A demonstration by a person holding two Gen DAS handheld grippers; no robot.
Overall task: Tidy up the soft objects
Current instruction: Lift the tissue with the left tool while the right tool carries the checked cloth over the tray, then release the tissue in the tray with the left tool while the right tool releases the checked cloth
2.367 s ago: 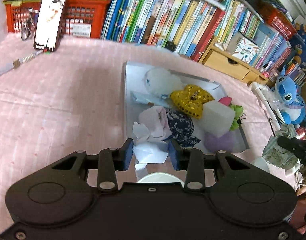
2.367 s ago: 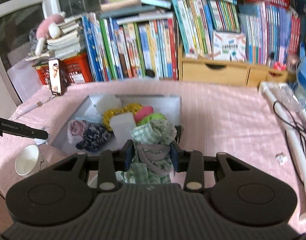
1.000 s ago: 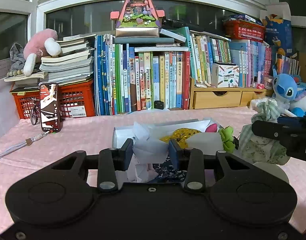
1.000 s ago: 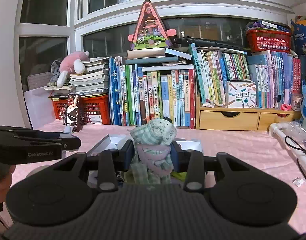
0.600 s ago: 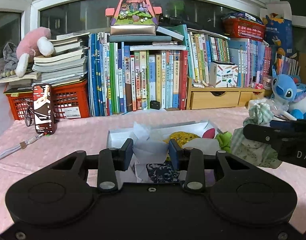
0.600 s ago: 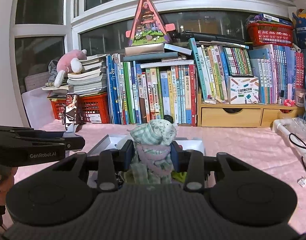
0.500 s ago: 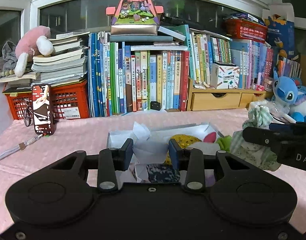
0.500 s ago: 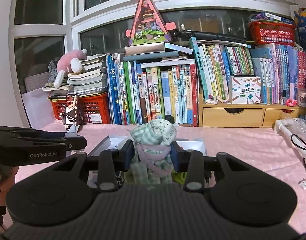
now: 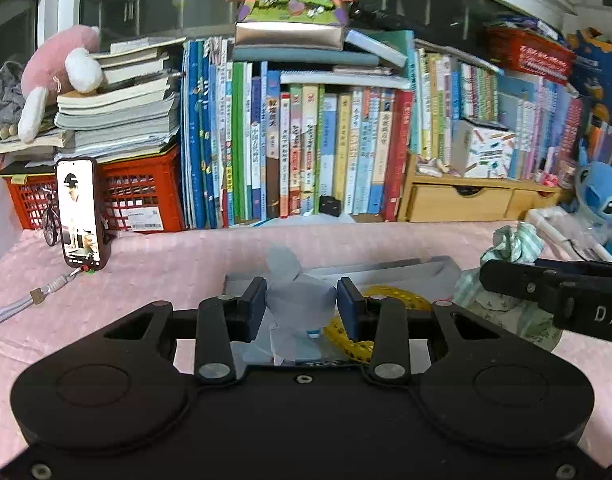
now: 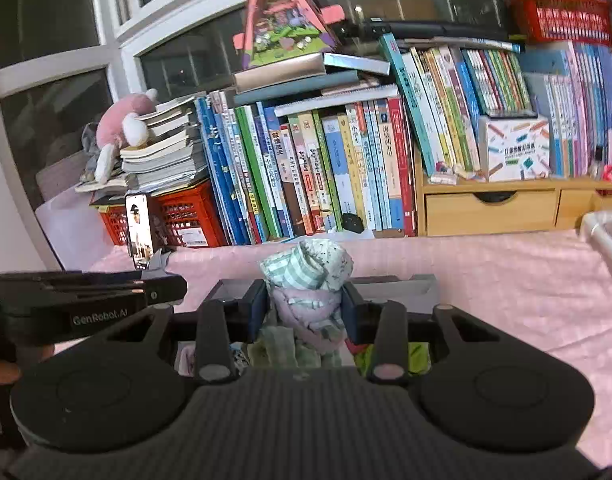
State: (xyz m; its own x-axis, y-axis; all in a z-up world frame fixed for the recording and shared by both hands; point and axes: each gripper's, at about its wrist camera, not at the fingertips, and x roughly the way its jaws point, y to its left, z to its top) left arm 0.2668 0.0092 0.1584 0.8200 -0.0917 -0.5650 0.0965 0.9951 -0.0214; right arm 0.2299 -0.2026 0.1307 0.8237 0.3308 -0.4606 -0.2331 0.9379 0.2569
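Left wrist view: a crumpled white tissue (image 9: 295,296) is clamped in the left tongs (image 9: 301,308), held above a grey tray (image 9: 386,270) of soft items on the pink-covered counter (image 9: 165,264). The right tongs (image 10: 303,312) are closed on a green checked cloth bundle (image 10: 306,268) over the same tray. Books (image 9: 326,140) line the back.

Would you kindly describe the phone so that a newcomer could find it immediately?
Start at the long row of books behind the pink table. At its left end sits a red crate; the phone stands upright against it, the only thing with a lit screen.
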